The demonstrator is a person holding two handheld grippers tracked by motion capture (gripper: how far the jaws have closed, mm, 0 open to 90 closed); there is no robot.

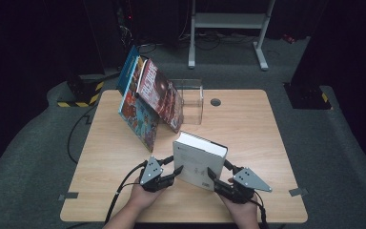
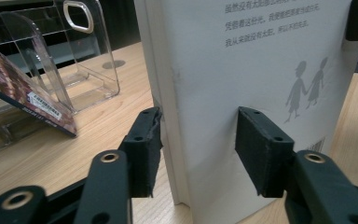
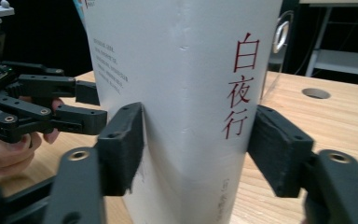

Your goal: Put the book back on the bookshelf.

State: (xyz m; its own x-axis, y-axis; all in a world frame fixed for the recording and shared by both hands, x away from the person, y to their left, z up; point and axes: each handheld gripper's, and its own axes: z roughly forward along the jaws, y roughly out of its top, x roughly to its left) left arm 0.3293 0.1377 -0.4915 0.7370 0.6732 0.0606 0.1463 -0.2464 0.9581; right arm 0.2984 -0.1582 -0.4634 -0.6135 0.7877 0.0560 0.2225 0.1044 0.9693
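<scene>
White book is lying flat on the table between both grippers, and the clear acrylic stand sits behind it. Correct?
Not flat: the white book stands upright on its edge, as the high view shows. The rest holds: it is between the left gripper and right gripper, with the clear stand behind.

White book (image 3: 182, 93) with red spine characters and grey figures; black grippers with grey plates; pale wood table (image 1: 248, 129); colourful red-blue magazines (image 1: 147, 100); clear stand (image 1: 193, 98).
</scene>
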